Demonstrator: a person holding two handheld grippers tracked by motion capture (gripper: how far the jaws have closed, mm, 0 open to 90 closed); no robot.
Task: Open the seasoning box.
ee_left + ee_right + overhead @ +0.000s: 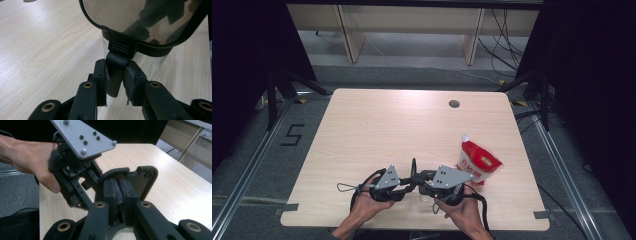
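Near the front edge of the tabletop [362, 130], between the two hands, stands a clear glass jar [147, 63] with a black-framed hinged lid [140, 22]. The jar is upright, its long axis vertical, with the mouth to the top. The lid is swung up and stands nearly on its edge above the mouth, so its clear panel faces sideways and not down.

The left gripper [115, 80] holds the lid by its black tab [115, 72]. The jaws are closed on this tab, one pad on each side; the tab hangs down from the frame of the lid, and the gap between the pads is only as wide as the tab.

The right gripper [117, 192] comes from the other side. Its jaws are pressed almost together, with a thin black part of the lid frame [142, 176] pinched between them; a small bit of red shows in the gap, and I cannot tell what it is. In the high view the two grippers nearly meet above the jar.

A red and white pouch [477, 162] lies just beside the right gripper, on its right, with the torn white corner pointing to the far side of the tabletop.
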